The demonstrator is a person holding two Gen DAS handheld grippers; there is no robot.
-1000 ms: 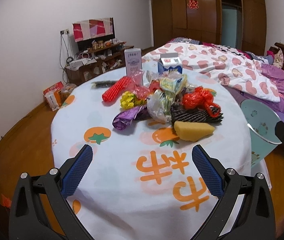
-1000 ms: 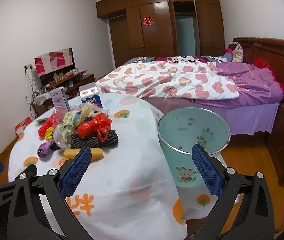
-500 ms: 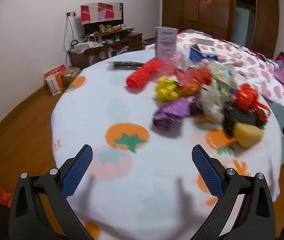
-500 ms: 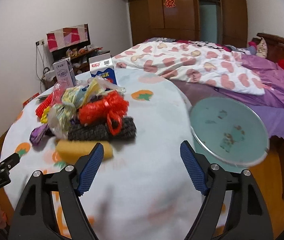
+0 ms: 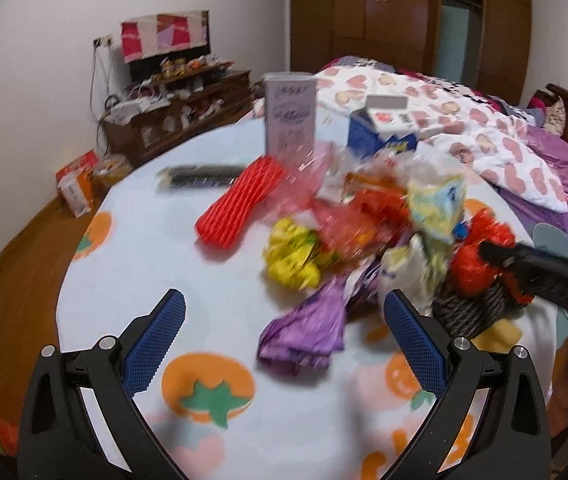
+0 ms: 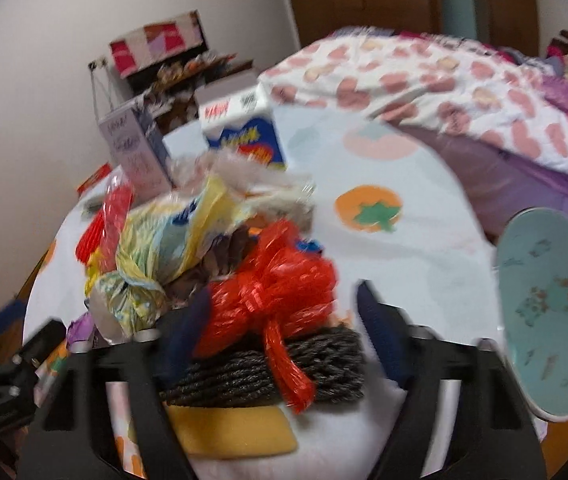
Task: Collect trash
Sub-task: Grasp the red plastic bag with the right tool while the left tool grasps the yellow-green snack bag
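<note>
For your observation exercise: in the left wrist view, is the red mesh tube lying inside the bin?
No, the red mesh tube lies on the tablecloth, left of the trash pile.

Red mesh bundle between closing jaws

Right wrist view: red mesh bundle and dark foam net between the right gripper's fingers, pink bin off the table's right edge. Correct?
Not quite: the bin is pale teal, not pink, as the right wrist view shows. The rest holds: the red mesh bundle and dark foam net lie between the right gripper fingers, and the bin stands off the table at its right edge.
</note>
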